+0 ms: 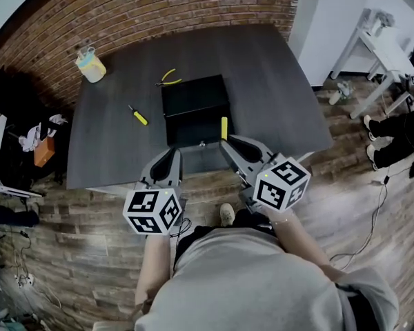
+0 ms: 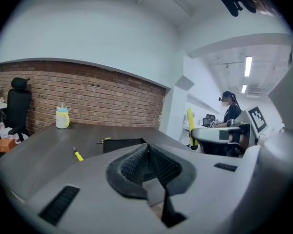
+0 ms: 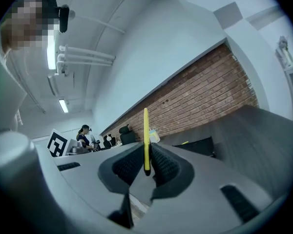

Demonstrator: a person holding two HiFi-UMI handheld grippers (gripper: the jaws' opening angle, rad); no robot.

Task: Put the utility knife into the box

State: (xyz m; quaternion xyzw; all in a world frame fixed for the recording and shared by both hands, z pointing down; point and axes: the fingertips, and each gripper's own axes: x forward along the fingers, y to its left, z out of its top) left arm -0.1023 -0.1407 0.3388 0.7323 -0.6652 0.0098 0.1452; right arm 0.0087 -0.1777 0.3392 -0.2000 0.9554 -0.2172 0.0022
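Note:
The yellow utility knife (image 1: 224,127) stands upright between the pads of my right gripper (image 1: 225,141), which is shut on it just in front of the near edge of the black box (image 1: 195,109). In the right gripper view the knife (image 3: 146,139) rises as a thin yellow strip out of the gripper (image 3: 147,165), with the box (image 3: 195,146) beyond it. My left gripper (image 1: 174,152) hangs at the table's near edge, left of the box, shut with nothing in it. The left gripper view shows its jaws (image 2: 147,152) meeting, the box (image 2: 122,144) ahead and the knife (image 2: 190,128) at right.
On the dark table (image 1: 110,150) lie a yellow-handled screwdriver (image 1: 138,115) left of the box and yellow pliers (image 1: 169,78) behind it. A pale cup (image 1: 90,65) stands at the far left corner. A white table (image 1: 383,50) and a person (image 1: 400,133) are at right.

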